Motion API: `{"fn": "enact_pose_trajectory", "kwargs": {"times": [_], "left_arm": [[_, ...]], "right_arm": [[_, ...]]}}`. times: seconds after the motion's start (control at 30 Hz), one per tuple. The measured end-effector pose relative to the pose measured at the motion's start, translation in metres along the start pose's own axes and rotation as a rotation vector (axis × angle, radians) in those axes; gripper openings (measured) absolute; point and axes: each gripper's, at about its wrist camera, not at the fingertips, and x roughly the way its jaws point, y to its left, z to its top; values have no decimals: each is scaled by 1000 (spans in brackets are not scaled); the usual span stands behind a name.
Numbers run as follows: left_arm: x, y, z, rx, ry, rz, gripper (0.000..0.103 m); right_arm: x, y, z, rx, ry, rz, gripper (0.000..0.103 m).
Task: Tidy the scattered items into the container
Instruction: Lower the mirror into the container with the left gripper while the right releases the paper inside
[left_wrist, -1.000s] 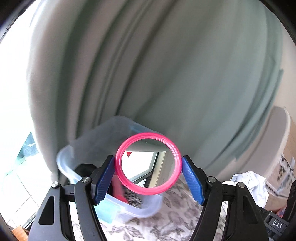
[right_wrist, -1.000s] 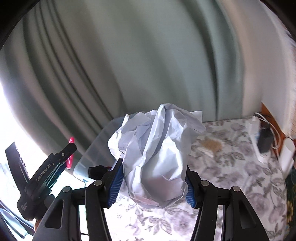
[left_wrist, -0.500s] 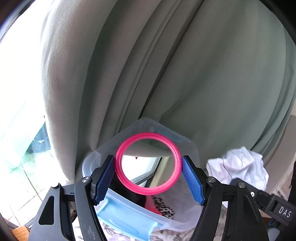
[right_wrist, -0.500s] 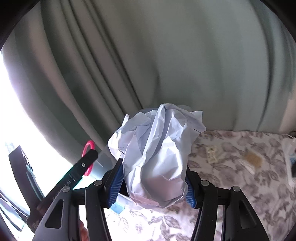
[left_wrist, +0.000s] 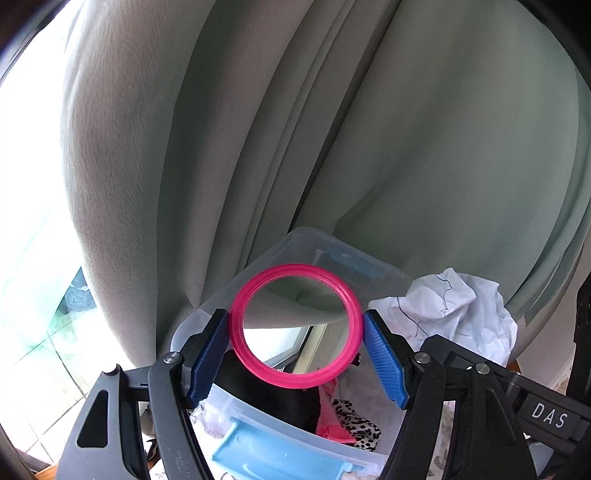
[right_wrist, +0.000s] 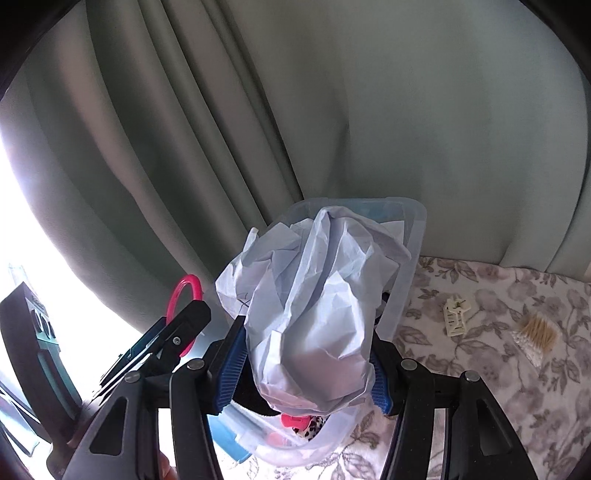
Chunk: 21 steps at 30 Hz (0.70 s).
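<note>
My left gripper (left_wrist: 295, 354) pinched the pink-rimmed round mirror (left_wrist: 294, 326) by its rim between the blue pads (left_wrist: 207, 360), at lower centre of the left wrist frame. The mirror hung above the clear plastic container (left_wrist: 314, 240), which held a black item, pink fabric and a leopard-print piece. My right gripper (right_wrist: 306, 363) clamped the crumpled white paper (right_wrist: 314, 306) at centre of the right wrist frame, directly over the container (right_wrist: 415, 229). A cream hair clip (right_wrist: 457, 316) and a bundle of cotton swabs (right_wrist: 535, 334) lay on the floral cloth (right_wrist: 498, 369) at right.
</note>
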Motion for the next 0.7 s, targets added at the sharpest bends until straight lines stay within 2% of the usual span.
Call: {"fn": "enact_pose_trajectory", "kwargs": {"times": [0.37, 0.57, 0.7], "left_arm": [[27, 12, 0, -10, 46, 19, 74], [32, 14, 5, 5, 41, 30, 74], [35, 15, 9, 13, 41, 32, 74]], "right_arm": [[29, -3, 1, 11, 43, -8, 63], [16, 22, 5, 13, 44, -13, 63], [13, 23, 6, 7, 47, -15, 63]]}}
